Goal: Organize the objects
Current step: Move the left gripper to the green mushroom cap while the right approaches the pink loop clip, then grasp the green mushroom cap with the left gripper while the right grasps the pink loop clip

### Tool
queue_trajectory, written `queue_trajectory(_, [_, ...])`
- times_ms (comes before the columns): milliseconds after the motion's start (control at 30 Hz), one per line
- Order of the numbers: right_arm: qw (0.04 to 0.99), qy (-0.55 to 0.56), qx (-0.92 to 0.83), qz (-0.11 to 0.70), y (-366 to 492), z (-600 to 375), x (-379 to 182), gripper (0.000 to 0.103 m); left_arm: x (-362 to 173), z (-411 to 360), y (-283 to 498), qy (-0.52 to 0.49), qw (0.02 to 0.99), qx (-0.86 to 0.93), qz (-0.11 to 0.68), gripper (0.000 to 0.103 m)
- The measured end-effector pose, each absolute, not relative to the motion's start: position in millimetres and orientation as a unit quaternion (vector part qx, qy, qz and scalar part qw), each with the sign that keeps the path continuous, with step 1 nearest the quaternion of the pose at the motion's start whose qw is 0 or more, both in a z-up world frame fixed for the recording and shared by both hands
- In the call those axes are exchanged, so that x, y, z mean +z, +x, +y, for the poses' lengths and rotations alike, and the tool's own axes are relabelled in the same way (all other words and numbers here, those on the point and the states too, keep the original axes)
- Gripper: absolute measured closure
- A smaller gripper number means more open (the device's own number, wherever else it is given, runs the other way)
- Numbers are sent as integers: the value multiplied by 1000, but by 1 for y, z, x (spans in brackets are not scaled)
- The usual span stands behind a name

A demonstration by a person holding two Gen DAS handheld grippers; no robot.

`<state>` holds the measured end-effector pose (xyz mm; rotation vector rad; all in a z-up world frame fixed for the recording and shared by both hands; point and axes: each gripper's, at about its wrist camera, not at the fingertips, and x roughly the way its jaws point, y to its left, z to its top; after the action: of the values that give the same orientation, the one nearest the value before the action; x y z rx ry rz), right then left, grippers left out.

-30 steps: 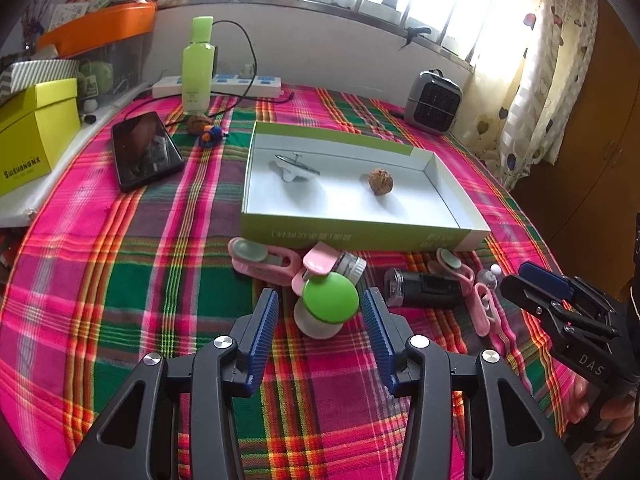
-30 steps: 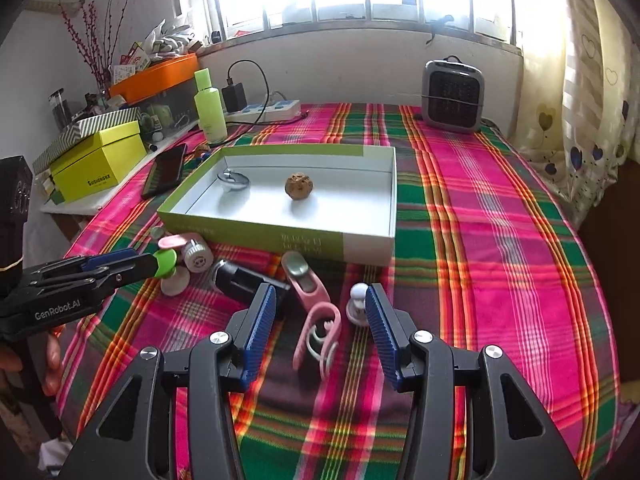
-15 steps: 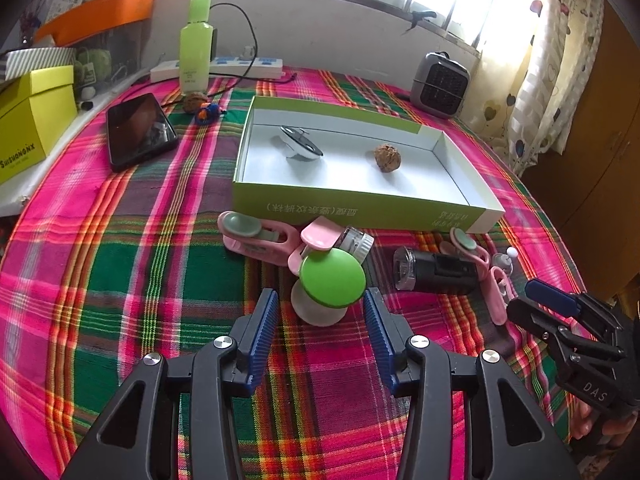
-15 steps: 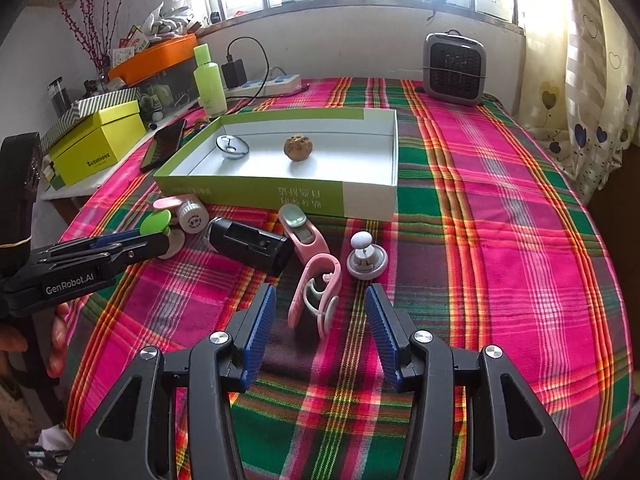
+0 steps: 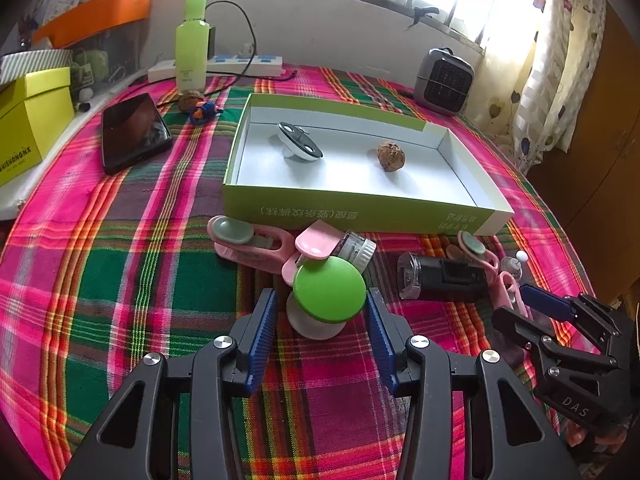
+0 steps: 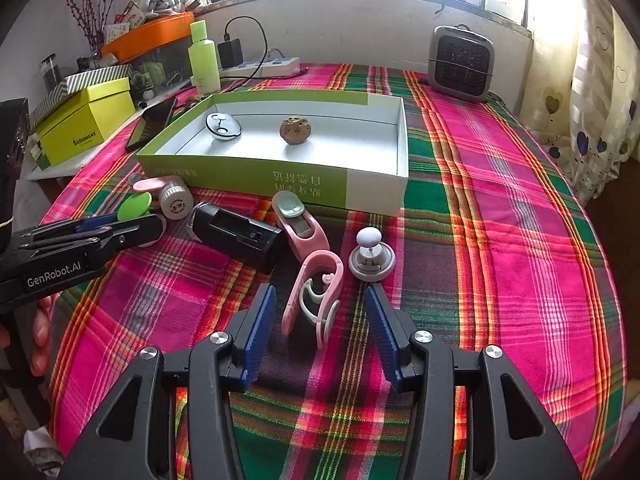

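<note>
Both grippers are open and hold nothing. On my left gripper (image 5: 320, 322) the blue pads stand one on each side of the green-topped knob (image 5: 329, 294), and I see a small gap on both sides. That knob has a flat green cap on a white foot. It looks like hard, smooth plastic, light and a bit slippery. I think the best place to pinch it is the round edge of the cap, because the cap leans and the pads could slide off the top.

On my right gripper (image 6: 320, 322) the pads stand wide around the near end of the pink clip (image 6: 316, 296), not touching it. The clip looks thin and springy, so a soft squeeze across its two arms should do.

Just right of the clip sits the grey knob with a white ball (image 6: 371, 258). Left of it lie a second pink clip (image 6: 298, 226) and the black stamp (image 6: 236, 234). A little white jar (image 6: 176, 202) lies farther left. Behind them all is the green box (image 6: 256, 172), with a walnut (image 6: 295, 130) and a silver disc (image 6: 222, 126) inside. I think the loose things go in there.

Compared with a second ago, the right gripper has come down and the pink clip now sits between its pads. The left gripper has crept closer to the green knob. Neither has opened or closed.
</note>
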<state>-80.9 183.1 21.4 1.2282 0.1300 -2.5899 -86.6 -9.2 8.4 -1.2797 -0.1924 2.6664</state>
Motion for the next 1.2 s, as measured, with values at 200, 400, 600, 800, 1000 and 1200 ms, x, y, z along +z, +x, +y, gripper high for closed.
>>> queue_trajectory(200, [128, 431, -892, 48, -85, 182, 19, 55, 8, -9, -89, -431, 87, 896, -70, 60])
queue_trajectory(400, [126, 431, -892, 49, -87, 182, 19, 55, 9, -10, -91, -430, 86, 896, -73, 65])
queue_trajectory(600, [124, 431, -893, 48, -87, 183, 20, 59, 9, -10, -91, -430, 86, 896, -67, 70])
queue_trajectory(800, [123, 430, -893, 48, -87, 184, 20, 66, 9, -13, -88, -426, 84, 898, -71, 76])
queue_trajectory(1000, [122, 429, -894, 49, -86, 184, 20, 75, 10, -14, -86, -423, 82, 900, -71, 82])
queue_trajectory(1200, [121, 429, -894, 48, -86, 184, 20, 79, 12, -13, -84, -419, 81, 902, -68, 87])
